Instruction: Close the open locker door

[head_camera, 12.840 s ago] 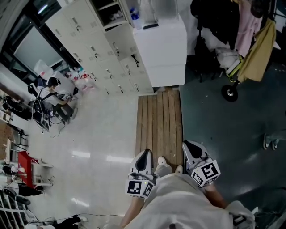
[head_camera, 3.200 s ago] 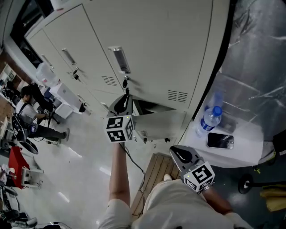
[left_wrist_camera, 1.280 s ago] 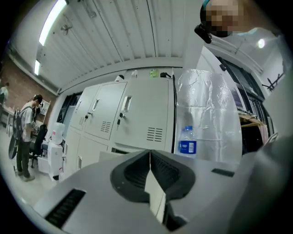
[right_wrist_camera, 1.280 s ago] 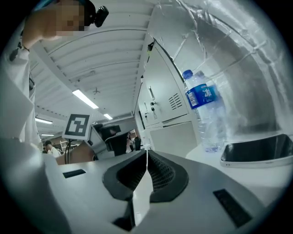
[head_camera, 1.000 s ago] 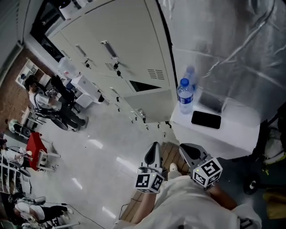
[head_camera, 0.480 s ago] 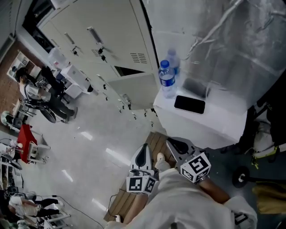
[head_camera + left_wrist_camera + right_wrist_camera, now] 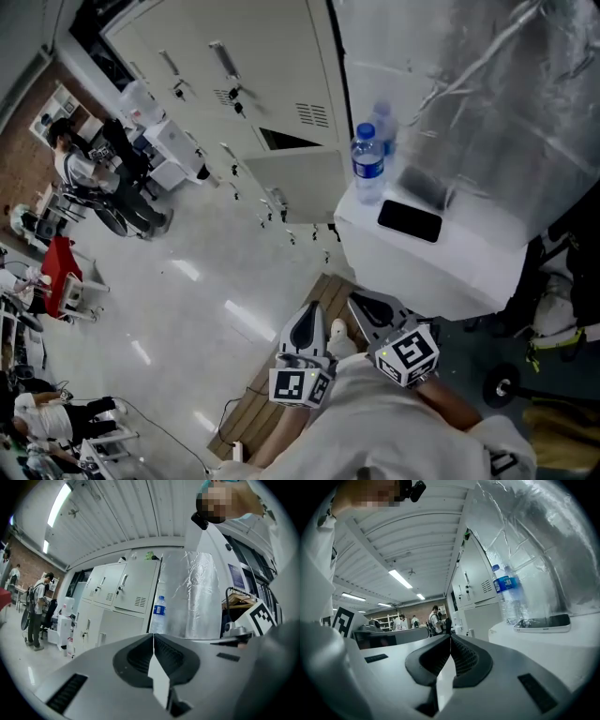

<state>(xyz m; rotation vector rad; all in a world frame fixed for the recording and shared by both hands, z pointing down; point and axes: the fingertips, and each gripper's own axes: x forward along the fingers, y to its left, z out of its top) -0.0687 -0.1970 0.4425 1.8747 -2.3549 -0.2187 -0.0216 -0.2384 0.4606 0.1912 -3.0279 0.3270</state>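
jaws on both sides are pressed together with nothing between them: the left gripper (image 7: 153,638) shows its two dark pads meeting in one thin line, and the right gripper (image 7: 450,638) shows the same. in the head view both grippers sit low and close to the person's body, side by side, pointing out towards the lockers (image 7: 262,66). the open locker door (image 7: 298,186) stands out from the pale locker bank, with a dark gap showing just above it. it is well apart from both grippers, with a stretch of shiny floor (image 7: 187,309) between. just right of the door a white cabinet (image 7: 459,267) carries a water bottle (image 7: 368,164) standing upright and a black phone (image 7: 410,221) lying flat just beside it. behind these rises something wrapped in clear plastic sheeting (image 7: 487,94). wooden slats (image 7: 255,412) lie under the person's feet. far off at the left edge a seated person (image 7: 70,161) is among desks and chairs.
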